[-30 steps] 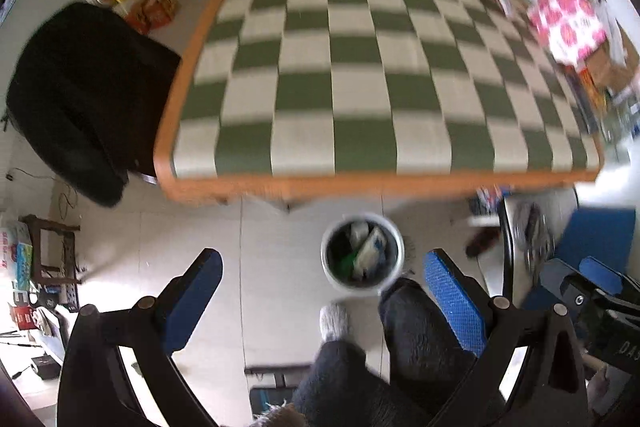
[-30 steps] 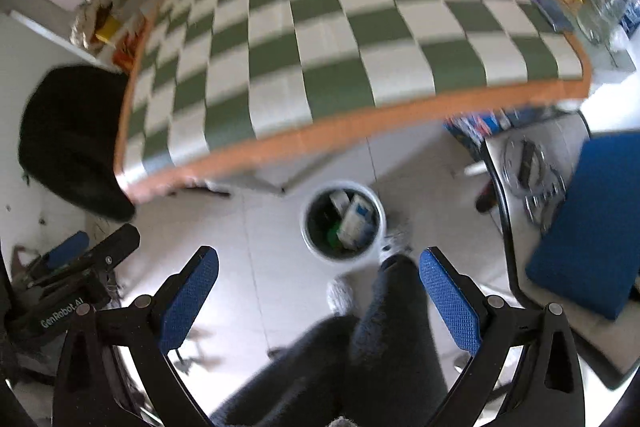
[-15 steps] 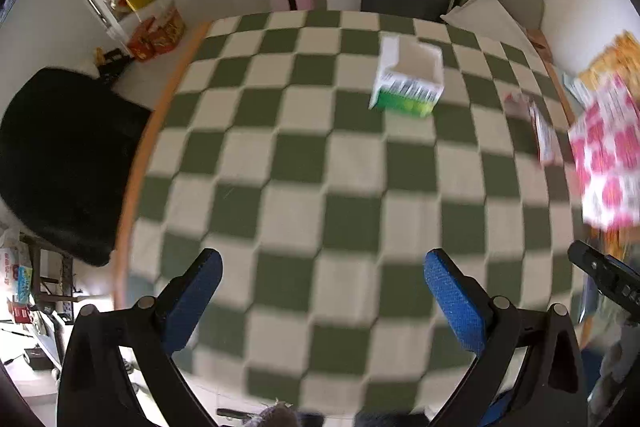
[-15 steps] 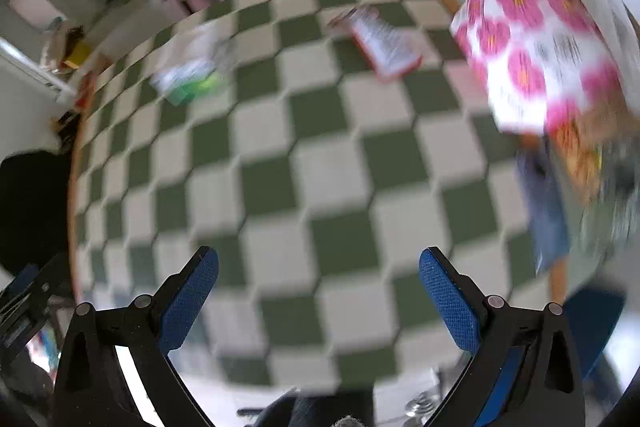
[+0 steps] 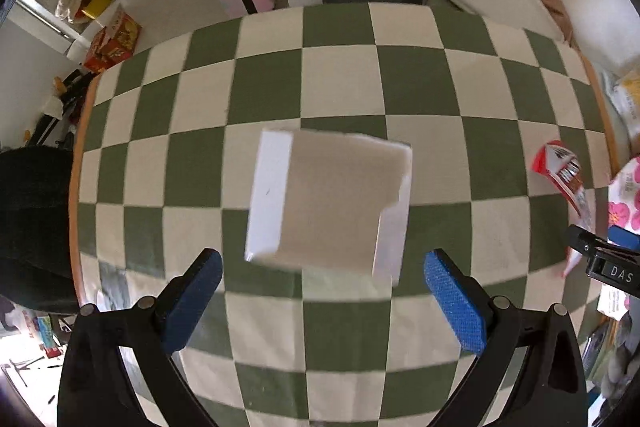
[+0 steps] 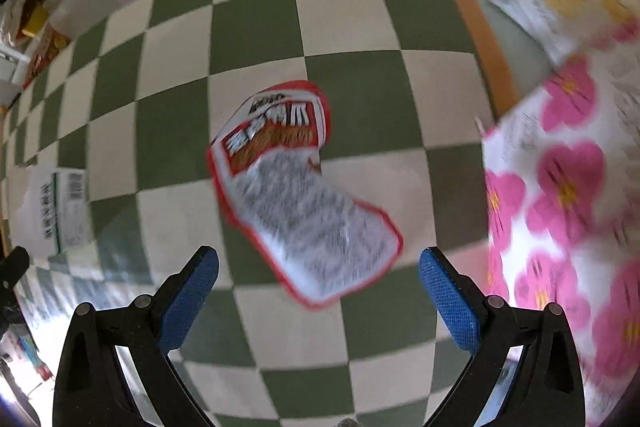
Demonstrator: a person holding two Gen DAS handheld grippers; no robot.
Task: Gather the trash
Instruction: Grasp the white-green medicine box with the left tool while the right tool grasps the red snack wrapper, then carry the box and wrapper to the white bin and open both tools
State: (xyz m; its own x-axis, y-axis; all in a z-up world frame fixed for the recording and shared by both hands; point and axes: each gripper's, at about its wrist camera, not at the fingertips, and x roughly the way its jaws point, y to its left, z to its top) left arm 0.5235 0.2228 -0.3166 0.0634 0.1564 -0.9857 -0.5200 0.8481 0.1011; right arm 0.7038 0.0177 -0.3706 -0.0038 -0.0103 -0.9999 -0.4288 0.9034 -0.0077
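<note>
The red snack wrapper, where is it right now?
The red snack wrapper lies on the checkered tablecloth, just ahead of the open right gripper, left of the pink floral bag.

Two black hand-held grippers with blue finger pads

The black plastic left gripper (image 5: 322,277) has two thick fingers, each tipped with a bumpy blue pad (image 5: 454,301), and round silver screws (image 5: 499,302) sit on the black arms just behind the pads. The black plastic right gripper (image 6: 318,277) looks just the same, with blue pads (image 6: 450,301) and silver screws (image 6: 493,301). In the left view, its black side shows white letters "DAS" (image 5: 618,273).
</note>
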